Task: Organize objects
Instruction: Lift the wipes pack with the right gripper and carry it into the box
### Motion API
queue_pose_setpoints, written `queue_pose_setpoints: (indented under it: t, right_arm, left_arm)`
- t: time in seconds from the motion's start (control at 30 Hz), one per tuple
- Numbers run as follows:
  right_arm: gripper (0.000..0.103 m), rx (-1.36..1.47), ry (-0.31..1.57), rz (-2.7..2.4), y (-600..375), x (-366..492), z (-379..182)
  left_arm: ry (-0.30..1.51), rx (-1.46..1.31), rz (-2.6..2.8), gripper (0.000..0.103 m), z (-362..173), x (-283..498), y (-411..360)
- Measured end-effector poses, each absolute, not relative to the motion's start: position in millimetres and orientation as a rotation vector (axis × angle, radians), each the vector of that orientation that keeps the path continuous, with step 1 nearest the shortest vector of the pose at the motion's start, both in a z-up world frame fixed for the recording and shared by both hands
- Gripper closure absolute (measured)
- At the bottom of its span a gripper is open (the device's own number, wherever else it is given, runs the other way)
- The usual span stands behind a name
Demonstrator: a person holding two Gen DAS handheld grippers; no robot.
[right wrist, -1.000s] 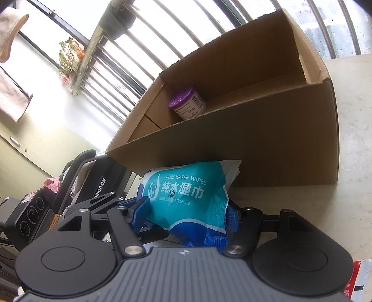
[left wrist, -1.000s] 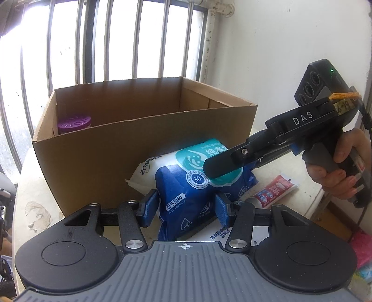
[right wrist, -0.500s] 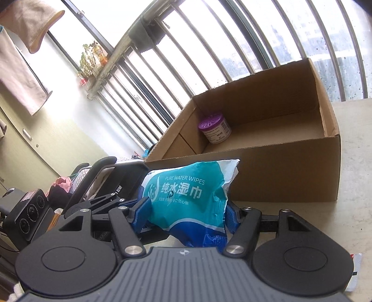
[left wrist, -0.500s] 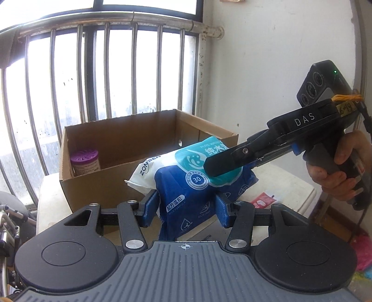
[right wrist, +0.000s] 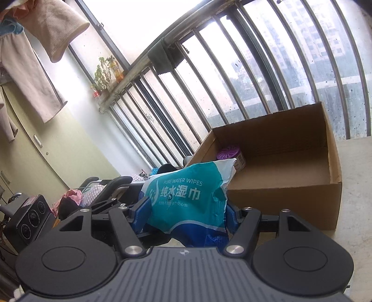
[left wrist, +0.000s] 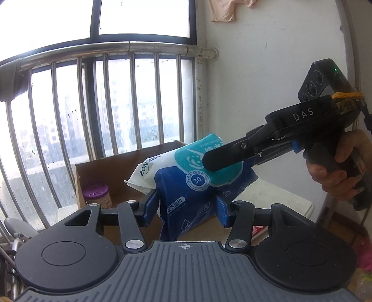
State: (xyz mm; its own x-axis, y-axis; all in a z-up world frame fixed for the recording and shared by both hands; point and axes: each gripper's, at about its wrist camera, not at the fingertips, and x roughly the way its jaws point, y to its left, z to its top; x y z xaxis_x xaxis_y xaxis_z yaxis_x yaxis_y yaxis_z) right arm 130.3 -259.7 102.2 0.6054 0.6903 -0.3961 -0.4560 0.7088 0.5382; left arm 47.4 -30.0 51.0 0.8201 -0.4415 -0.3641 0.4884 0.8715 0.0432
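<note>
Above the near wall of the cardboard box [right wrist: 279,197], the soft, light wipes pack [left wrist: 186,183] is clamped by the left gripper [left wrist: 186,206] and right gripper [right wrist: 186,216]; its slippery film is best pinched across the middle.

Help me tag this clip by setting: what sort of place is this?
Probably an enclosed home balcony or laundry corner: a barred window looking out on tower blocks, clothes hung up to dry, and potted plants on the sill.

Blown-out backlight from the window [left wrist: 139,21], fisheye-bent edges.
</note>
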Motion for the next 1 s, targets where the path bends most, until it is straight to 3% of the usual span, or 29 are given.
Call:
queue_pose_setpoints:
  t: [0.6,1.0]
  right_arm:
    - [0.035,0.407,0.66,0.63,-264.9,213.1,103.9]
    - [0.035,0.486,0.794,0.549,-260.0,321.8,66.6]
  left_arm:
    - [0.399,0.124,-0.497,0.052,53.6,127.6,-33.7]
    - [0.655,0.179,-0.489,0.052,48.3,243.5,-28.9]
